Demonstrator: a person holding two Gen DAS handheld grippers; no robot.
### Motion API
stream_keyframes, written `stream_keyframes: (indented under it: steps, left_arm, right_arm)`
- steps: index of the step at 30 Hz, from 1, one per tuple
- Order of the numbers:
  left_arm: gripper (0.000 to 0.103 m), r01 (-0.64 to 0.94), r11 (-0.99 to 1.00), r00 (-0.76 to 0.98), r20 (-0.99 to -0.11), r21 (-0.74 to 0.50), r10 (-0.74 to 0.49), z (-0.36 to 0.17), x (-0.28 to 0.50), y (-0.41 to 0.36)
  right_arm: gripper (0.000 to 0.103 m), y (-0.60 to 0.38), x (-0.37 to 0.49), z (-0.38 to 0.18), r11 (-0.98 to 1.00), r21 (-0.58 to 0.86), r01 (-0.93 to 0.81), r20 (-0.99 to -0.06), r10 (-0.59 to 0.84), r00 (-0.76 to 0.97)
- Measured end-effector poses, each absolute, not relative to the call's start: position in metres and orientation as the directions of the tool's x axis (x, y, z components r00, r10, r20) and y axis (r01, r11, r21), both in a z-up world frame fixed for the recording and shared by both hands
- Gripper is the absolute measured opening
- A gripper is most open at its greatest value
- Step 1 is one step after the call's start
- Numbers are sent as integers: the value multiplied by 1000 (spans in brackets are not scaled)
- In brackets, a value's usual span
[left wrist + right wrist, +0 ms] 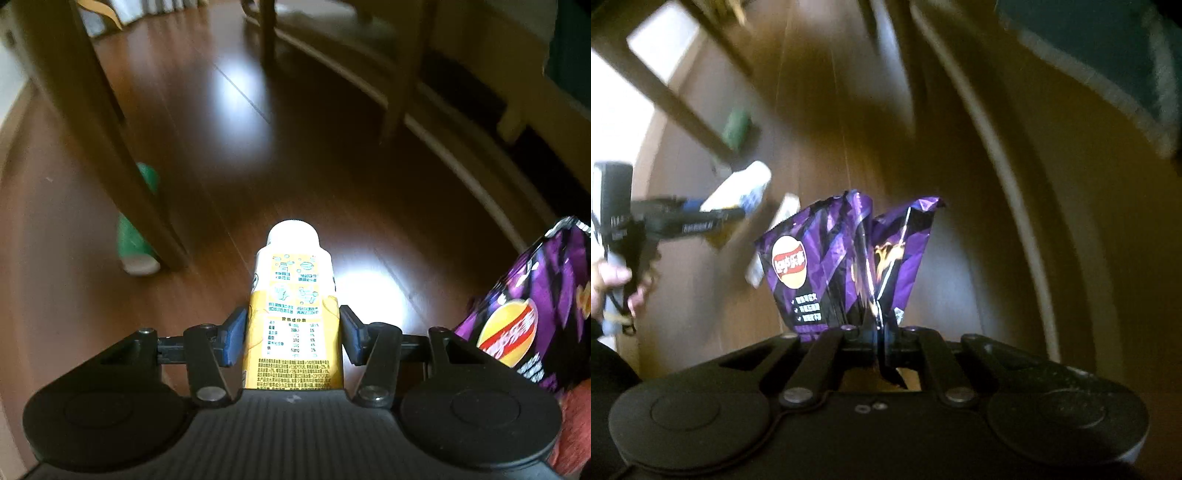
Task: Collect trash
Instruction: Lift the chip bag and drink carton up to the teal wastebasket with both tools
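While the left claw (292, 334) clamps a yellow-and-white bottle (293, 314) by its sides, blue pads (232, 336) pressing the label and its white cap pointing away over the wooden floor (221, 166), the right claw (878, 341) is clenched tight on the crumpled edge of a purple chip bag (842, 258), which fans out beyond the fingers. Both pieces of trash hang clear above the floor. Beside the bottle, to its right, the bag shows close by. Left of the bottle, a green bottle (135, 229) lies on the floor behind a wooden chair leg (122, 155).
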State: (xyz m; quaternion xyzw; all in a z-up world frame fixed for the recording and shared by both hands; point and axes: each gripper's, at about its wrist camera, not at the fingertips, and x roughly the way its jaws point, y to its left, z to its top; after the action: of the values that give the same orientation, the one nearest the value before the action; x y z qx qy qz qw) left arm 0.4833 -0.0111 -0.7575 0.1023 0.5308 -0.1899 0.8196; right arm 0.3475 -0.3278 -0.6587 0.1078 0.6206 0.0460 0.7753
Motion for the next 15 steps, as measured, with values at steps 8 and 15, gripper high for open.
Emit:
stream_keyframes:
  steps: [8, 15]
  left_arm:
    - [52, 380, 924, 525, -817, -27, -239, -644, 494, 12]
    - [52, 387, 922, 634, -722, -12, -276, -553, 489, 18]
  right_arm:
    - [3, -358, 344, -565, 956, 283, 73, -866, 222, 448]
    - [3, -380, 331, -481, 961, 273, 40, -739, 183, 649]
